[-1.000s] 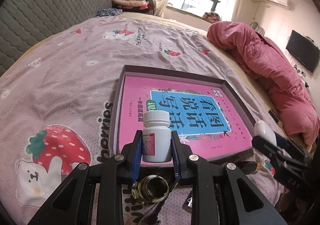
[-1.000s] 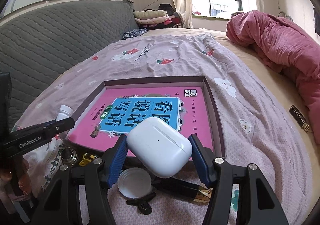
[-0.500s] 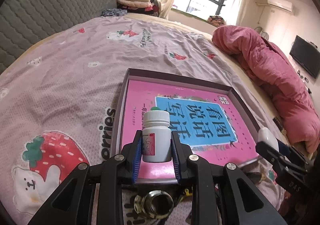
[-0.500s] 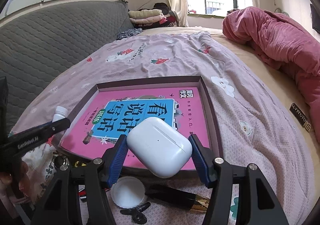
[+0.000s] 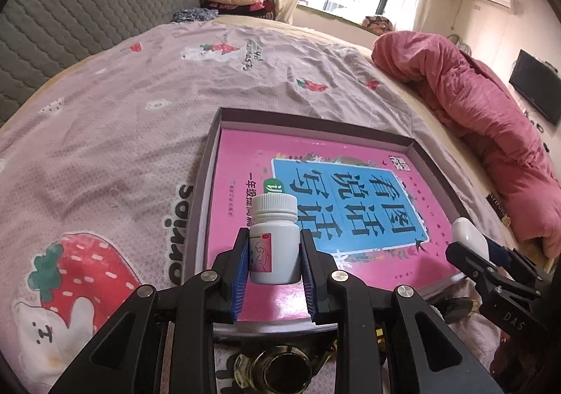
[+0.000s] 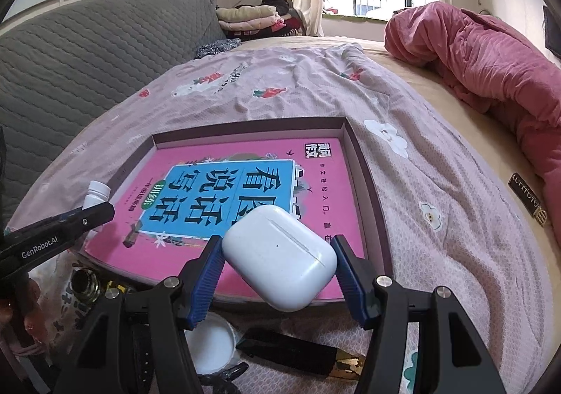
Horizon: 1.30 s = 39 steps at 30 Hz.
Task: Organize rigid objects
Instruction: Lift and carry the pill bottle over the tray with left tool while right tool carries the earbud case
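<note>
A shallow dark box [image 5: 434, 162] [image 6: 364, 162] lies on the bed with a pink and blue book [image 5: 350, 197] [image 6: 231, 190] inside it. My left gripper [image 5: 275, 260] is shut on a small white pill bottle [image 5: 275, 239], held upright over the box's near left corner. The right gripper [image 6: 277, 257] is shut on a white earbud case [image 6: 280, 257], tilted, above the box's near right part. Each gripper shows in the other's view: the right gripper [image 5: 466, 246] at the far right, the left gripper [image 6: 94, 208] with the bottle [image 6: 96, 192] at the left.
Near the box's front edge lie an open glass jar [image 5: 277, 369] [image 6: 84, 283], a white lid [image 6: 210, 345] and a black stick-like item with a gold end [image 6: 291, 355]. A heaped pink duvet [image 5: 484, 120] fills the right side, a grey padded headboard [image 6: 87, 54] the left.
Both grippers have moved forward and slightly down, from in front of the box to over its near edge. Each keeps its hold on its object.
</note>
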Motion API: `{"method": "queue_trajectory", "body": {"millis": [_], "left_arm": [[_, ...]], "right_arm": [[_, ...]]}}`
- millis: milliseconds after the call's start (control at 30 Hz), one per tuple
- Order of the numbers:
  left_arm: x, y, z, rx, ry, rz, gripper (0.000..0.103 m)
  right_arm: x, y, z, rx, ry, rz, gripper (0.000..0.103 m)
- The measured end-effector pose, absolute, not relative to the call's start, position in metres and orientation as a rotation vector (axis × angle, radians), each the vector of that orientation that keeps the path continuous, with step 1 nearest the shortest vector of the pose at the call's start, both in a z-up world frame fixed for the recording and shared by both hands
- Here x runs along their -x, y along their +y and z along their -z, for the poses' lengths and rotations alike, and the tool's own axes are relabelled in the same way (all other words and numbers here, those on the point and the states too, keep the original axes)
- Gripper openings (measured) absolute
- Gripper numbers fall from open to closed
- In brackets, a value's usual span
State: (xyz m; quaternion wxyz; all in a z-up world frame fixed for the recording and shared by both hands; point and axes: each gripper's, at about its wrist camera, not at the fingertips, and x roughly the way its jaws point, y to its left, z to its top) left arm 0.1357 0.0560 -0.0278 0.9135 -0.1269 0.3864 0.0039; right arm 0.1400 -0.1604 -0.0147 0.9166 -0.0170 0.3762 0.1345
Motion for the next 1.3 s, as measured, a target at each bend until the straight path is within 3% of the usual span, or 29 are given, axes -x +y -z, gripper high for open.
{"method": "queue_trajectory", "body": {"millis": [1300], "left_arm": [[-0.166,0.051,0.047,0.177,0.885,-0.02,0.027]], "right_arm": [[-0.172,-0.152,0.037,0.136,0.959,-0.157,0.062]]}}
